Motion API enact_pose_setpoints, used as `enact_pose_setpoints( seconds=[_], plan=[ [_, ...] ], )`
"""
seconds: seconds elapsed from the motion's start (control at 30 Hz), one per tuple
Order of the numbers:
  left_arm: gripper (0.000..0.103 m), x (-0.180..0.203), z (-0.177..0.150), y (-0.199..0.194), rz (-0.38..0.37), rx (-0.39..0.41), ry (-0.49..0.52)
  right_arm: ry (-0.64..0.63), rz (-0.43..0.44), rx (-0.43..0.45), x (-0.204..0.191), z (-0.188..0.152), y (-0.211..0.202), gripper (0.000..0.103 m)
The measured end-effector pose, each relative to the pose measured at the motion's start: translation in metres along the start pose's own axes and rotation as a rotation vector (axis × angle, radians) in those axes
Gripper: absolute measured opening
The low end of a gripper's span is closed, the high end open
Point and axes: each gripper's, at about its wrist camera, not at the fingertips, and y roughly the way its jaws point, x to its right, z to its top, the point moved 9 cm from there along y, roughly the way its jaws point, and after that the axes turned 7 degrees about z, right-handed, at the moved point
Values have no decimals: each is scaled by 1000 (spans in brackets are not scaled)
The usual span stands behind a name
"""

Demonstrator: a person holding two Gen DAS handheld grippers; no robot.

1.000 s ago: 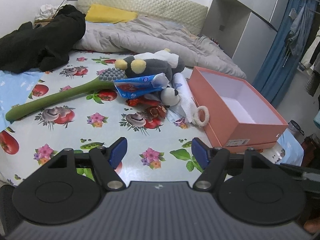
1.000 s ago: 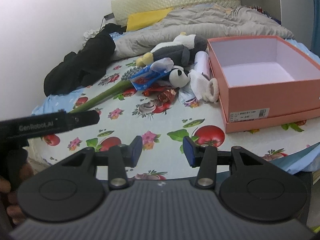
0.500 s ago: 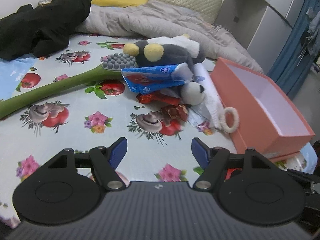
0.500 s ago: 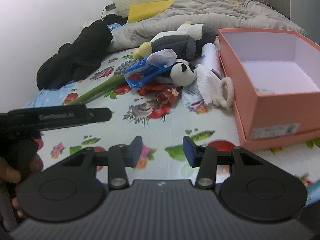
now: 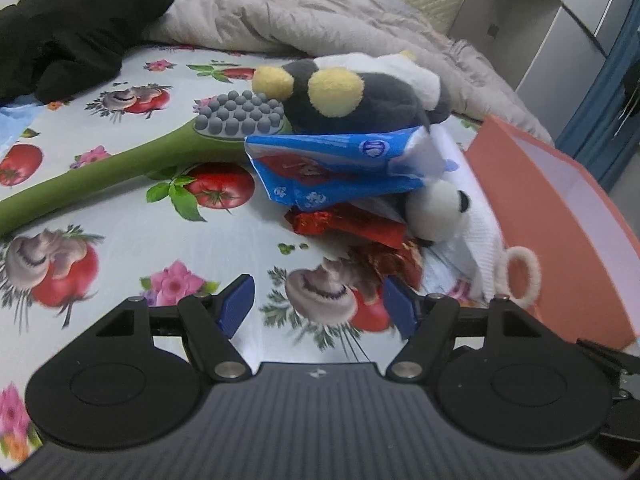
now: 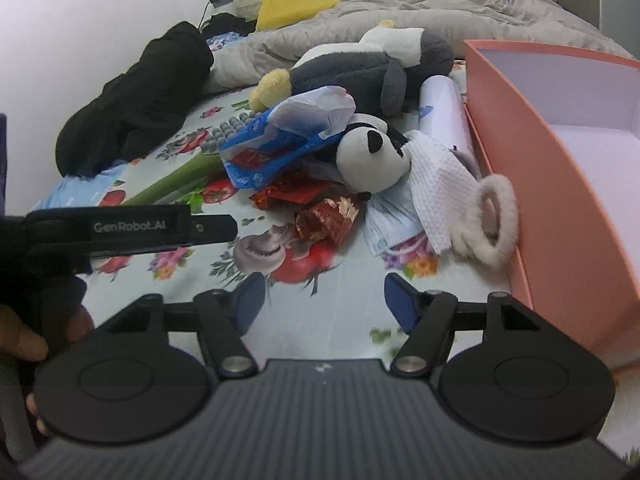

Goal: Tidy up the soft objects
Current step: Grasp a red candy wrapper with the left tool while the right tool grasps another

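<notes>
Plush toys and wrappers lie heaped on the bed's printed sheet [image 5: 120, 216], hard against the long side of the open pink box [image 6: 560, 184], which sits empty at the sheet's right edge. Closest to the box is a fuzzy cream hair ring [image 6: 494, 220] resting on a white waffle cloth [image 6: 436, 184]; behind them sits a small panda plush [image 6: 372, 160], half under a blue snack bag [image 5: 340, 172], with red foil wrappers [image 5: 352, 224] below it and a big grey plush with yellow feet [image 5: 360, 96] at the back, a green long-handled brush [image 5: 120, 168] running off toward the sheet's left edge. The left gripper [image 5: 318, 306] and the right gripper [image 6: 324, 300] both hover low over bare sheet just short of the heap, jaws spread wide, holding nothing. I'd judge the step to be the first pick, and the sensible way is to take a loose top piece, the hair ring or the panda, pinching a soft fold squarely rather than dragging the crinkly bag along, then lift clear of the box wall before dropping it in. A grey duvet [image 5: 320, 20] and black clothing [image 5: 72, 28] lie beyond.
</notes>
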Motion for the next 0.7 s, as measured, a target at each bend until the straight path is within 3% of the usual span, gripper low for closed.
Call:
enact_pose_setpoints(
  seconds=[0.33, 0.7],
  plan=[
    [75, -1, 25, 54, -29, -21, -5, -46, 4, 0, 3, 20, 47, 68],
    [74, -4, 42, 91, -72, -33, -4, -104, -51, -5, 5, 25, 81, 68]
  ],
)
